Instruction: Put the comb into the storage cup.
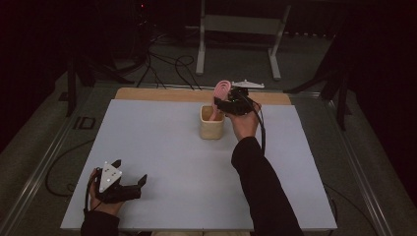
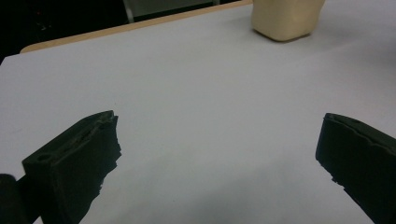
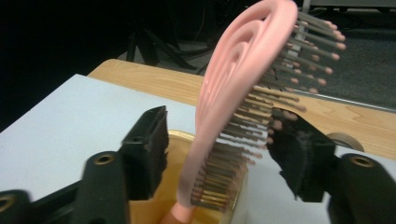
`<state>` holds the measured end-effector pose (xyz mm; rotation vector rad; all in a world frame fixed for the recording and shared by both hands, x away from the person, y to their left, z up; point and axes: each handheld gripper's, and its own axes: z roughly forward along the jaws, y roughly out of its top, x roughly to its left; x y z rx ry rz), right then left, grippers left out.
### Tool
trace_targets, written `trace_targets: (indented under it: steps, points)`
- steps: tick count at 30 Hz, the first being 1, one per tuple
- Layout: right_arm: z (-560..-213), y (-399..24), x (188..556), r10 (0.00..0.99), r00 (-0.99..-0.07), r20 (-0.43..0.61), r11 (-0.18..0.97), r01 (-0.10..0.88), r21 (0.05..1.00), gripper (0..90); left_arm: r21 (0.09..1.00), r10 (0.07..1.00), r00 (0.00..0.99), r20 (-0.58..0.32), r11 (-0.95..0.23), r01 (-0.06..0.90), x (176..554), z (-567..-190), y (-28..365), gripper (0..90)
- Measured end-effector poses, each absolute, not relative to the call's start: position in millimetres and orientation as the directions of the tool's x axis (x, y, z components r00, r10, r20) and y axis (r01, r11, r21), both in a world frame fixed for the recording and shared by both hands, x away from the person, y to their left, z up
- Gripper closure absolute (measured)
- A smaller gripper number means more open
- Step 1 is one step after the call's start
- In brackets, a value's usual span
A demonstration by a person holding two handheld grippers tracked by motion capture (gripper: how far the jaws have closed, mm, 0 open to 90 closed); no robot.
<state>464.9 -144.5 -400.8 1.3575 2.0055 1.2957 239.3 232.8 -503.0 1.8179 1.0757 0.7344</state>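
- The left gripper (image 1: 129, 185) rests at the near left of the table (image 1: 162, 162), its jaws wide apart with nothing between them.
- Farther off, the pink brush (image 1: 220, 96) stands handle-down in the tan cup (image 1: 211, 127).
- The right gripper view shows the brush's bristles (image 3: 261, 107); the right gripper (image 3: 219, 140) has its jaws half open around them, and one jaw may touch the tips.
- A metal frame (image 1: 241, 29) stands on the dark floor beyond.

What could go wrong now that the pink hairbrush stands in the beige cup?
1. The hairbrush leans with its heavy head high above the cup, so it may tip the cup over.
2. The right hand-held gripper has its jaws on both sides of the brush; pulling back may catch the bristles and drag it out.
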Motion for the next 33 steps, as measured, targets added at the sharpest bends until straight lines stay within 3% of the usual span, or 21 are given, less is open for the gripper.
trace_targets:
  steps: [10,21,33]
  points:
    - [-406.8,-149.6,458.3,0.881,-0.437,0.18,0.088,0.525,0.847,20.4,0.895,0.889,0.455,0.054,-0.245,0.373,239.9,-502.7,232.1,0.1]
    - [-411.3,-150.4,451.2,0.88,-0.455,0.138,0.145,0.532,0.834,9.8,0.895,0.888,0.456,0.055,-0.246,0.371,240.3,-502.9,231.6,0.1]
    - [-413.3,-159.7,439.2,0.862,-0.493,0.119,0.18,0.517,0.837,9.3,0.896,0.889,0.455,0.055,-0.245,0.371,240.3,-502.9,232.1,0.1]
